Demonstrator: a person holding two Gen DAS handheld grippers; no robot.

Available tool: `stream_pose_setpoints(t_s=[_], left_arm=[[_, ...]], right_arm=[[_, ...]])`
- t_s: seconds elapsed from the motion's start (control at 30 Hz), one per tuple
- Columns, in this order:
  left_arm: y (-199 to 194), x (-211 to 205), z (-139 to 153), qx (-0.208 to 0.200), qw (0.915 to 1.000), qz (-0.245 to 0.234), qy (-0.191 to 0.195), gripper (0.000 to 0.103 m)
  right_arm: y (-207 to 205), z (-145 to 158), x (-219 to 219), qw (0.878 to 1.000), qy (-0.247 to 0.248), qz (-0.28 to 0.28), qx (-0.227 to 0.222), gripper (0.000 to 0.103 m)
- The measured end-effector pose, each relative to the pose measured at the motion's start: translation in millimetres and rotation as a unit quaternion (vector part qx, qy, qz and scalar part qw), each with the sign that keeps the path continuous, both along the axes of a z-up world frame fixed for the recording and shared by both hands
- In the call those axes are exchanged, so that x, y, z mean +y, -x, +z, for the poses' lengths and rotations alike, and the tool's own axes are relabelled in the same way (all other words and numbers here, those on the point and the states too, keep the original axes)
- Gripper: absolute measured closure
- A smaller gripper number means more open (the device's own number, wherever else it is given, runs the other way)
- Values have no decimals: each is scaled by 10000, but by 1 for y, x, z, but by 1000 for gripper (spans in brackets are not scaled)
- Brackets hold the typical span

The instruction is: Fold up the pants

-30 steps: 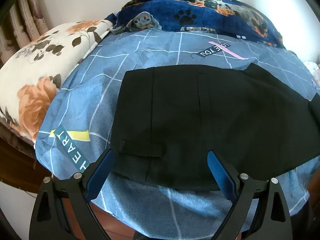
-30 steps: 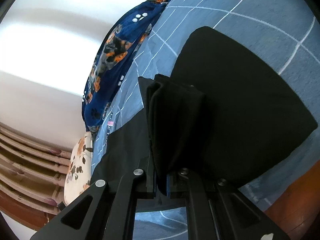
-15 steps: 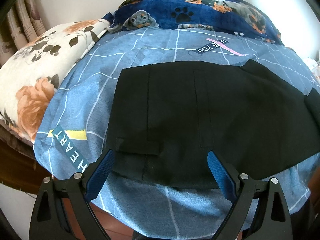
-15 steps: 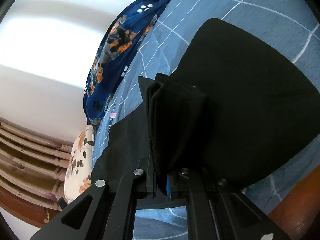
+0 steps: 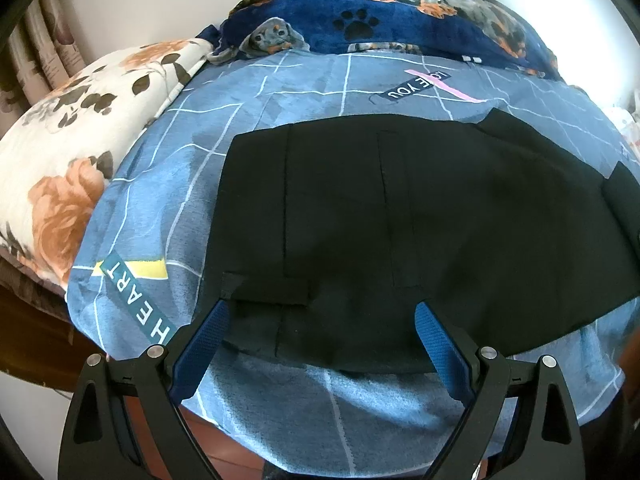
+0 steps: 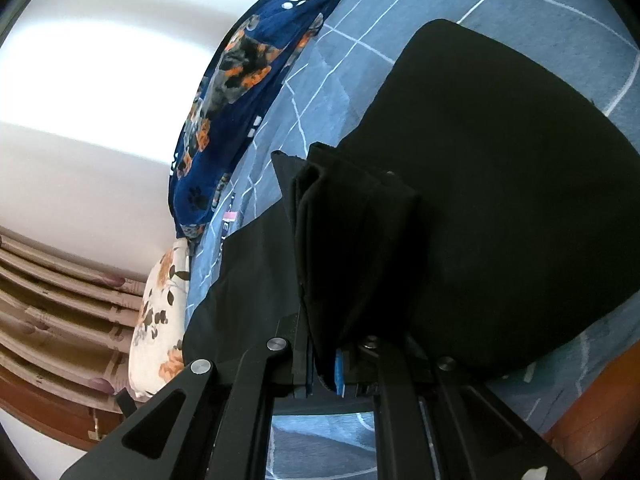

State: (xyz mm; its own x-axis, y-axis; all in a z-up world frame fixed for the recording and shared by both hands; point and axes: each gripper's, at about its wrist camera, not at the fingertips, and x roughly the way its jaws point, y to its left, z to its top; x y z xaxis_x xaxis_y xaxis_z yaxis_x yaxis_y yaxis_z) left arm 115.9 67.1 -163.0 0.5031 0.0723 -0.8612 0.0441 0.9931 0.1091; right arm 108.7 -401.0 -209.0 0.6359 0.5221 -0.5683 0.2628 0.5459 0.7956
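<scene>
Black pants (image 5: 400, 216) lie spread flat on the blue checked bedsheet (image 5: 168, 208). My left gripper (image 5: 322, 320) hovers open over their near edge, and its blue pads (image 5: 214, 326) straddle the hem without pressing it. In the right wrist view, my right gripper (image 6: 340, 360) is shut on a bunched fold of the pants (image 6: 352, 240). The fold stands up from the jaws and hides the fingertips. The rest of the pants (image 6: 500, 200) lies on the sheet beyond it.
A floral pillow (image 5: 76, 152) lies at the left end of the bed. A navy dog-print blanket (image 5: 400, 20) lies along the wall. Brown curtains (image 6: 52, 300) hang past the pillow. The wooden bed edge (image 6: 592, 400) and floor show at the near side.
My right gripper has shifted a little across the bed with the fold still held. The left gripper has stayed in place, open.
</scene>
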Motion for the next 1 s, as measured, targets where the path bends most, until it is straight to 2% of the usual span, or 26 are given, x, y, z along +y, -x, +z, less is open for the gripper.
stream_pose_setpoints(t_s=[1.0], left_arm=[[0,-1,-6,65,9999,-67,-75,9]], right_arm=[[-12,4,34,9995,61,314,-13,92]])
